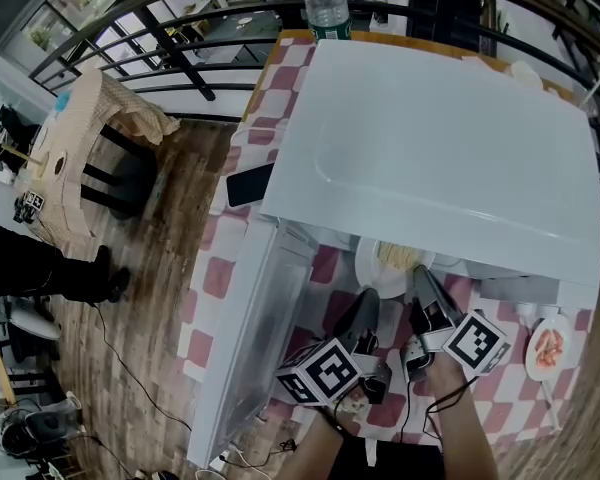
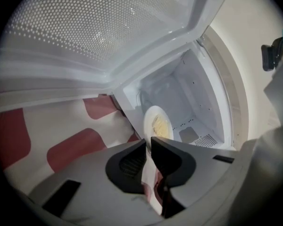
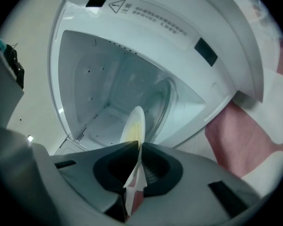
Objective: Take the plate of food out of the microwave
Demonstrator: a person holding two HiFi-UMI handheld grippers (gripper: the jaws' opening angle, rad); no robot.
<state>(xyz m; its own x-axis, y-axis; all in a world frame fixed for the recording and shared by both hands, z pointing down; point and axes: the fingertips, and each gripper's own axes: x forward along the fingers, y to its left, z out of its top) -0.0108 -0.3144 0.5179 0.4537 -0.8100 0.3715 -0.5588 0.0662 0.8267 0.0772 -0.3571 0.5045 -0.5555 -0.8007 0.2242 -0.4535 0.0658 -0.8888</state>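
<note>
A white plate (image 1: 372, 268) of pale yellow food (image 1: 402, 256) sits at the mouth of the white microwave (image 1: 440, 138), whose door (image 1: 250, 338) is swung open to the left. My right gripper (image 1: 418, 280) is shut on the plate's right rim; in the right gripper view the plate (image 3: 134, 124) stands edge-on between the jaws of the right gripper (image 3: 139, 146). My left gripper (image 1: 368, 300) is at the plate's near left rim. In the left gripper view the left gripper (image 2: 148, 142) has its jaws drawn narrow, with the plate's (image 2: 158, 124) lower edge running into their tips.
The microwave stands on a red-and-white checked tablecloth (image 1: 325, 263). A water bottle (image 1: 327, 3) stands behind it, a black phone (image 1: 250, 183) lies at its left, and a small dish of pink food (image 1: 548, 348) sits at the right. A wooden chair (image 1: 80, 148) stands off the table's left.
</note>
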